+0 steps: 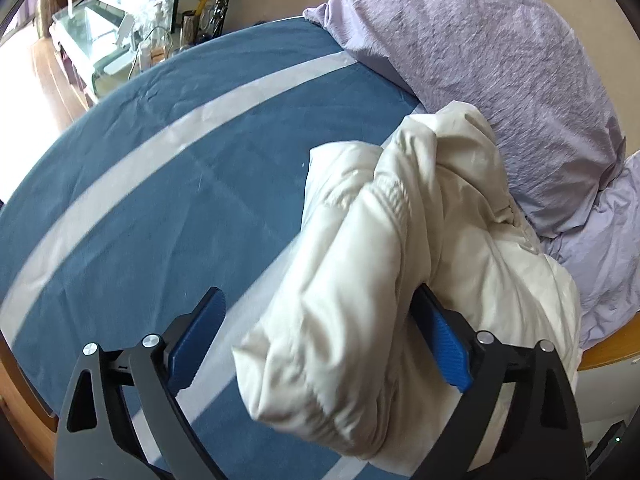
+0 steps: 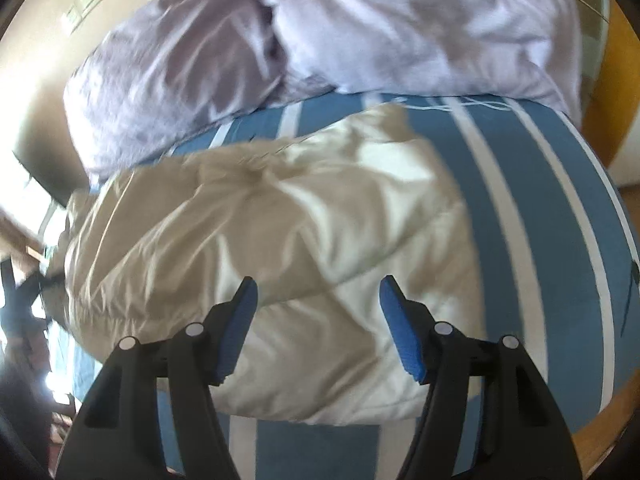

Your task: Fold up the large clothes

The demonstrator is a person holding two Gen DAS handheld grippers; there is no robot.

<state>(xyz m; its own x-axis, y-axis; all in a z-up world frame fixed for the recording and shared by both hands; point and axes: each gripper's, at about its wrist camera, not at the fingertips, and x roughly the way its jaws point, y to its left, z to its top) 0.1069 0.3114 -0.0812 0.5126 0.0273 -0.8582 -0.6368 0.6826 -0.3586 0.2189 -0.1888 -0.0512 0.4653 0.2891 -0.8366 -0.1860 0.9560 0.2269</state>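
A bed sheet in blue with pale stripes is being shown across most of both views, filling the left and centre of the left wrist frame and the right and bottom of the right wrist frame.

Lilac bedding is being seen piled in the upper right of the left wrist frame and across the top of the right wrist frame, resting on the sheet.

A cream padded jacket is being displayed spread over the sheet in the centre of the right wrist frame, its upper edge near the lilac bedding. In the left wrist frame the same jacket is being seen bunched in the lower centre and right, its upper end against the bedding.

The left gripper is being held with its jaws wide apart; a fold of the jacket is lying between them and touching the right-hand pad, with nothing clamped.

The right gripper is being held above the jacket with jaws parted and gripping nothing; contact with the fabric cannot be judged, as this frame is blurred.

A cluttered glass-topped table is being glimpsed at the upper left of the left wrist frame.
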